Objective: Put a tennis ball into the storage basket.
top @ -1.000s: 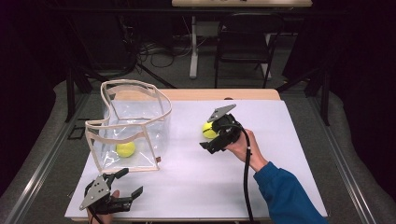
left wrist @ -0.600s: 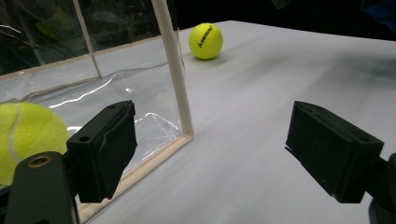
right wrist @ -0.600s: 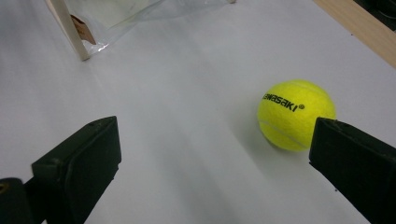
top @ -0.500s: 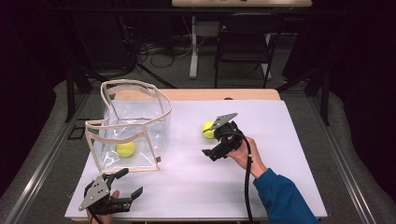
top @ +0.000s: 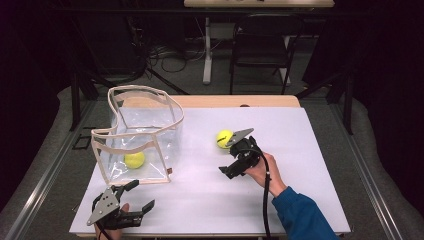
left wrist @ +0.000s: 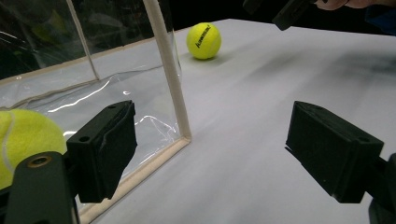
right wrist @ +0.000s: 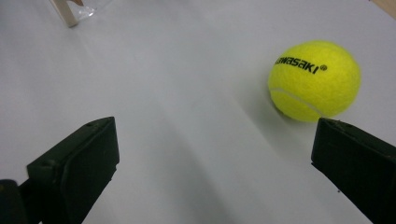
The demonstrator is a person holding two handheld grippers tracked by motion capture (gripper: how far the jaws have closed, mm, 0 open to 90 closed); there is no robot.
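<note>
Releasing the ball on the table

My right gripper (top: pixel 234 156) has just been opening; its jaws stand spread, nothing between them. Tennis ball (right wrist: pixel 314 80) rests on the white table (top: pixel 310 150), just far of it. My left gripper (top: pixel 131 197) is released, near the clear bag (top: pixel 150 125) holding a second ball (top: pixel 134 159).

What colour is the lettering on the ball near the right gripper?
Black, on the yellow ball; clearest in the right gripper view.
</note>
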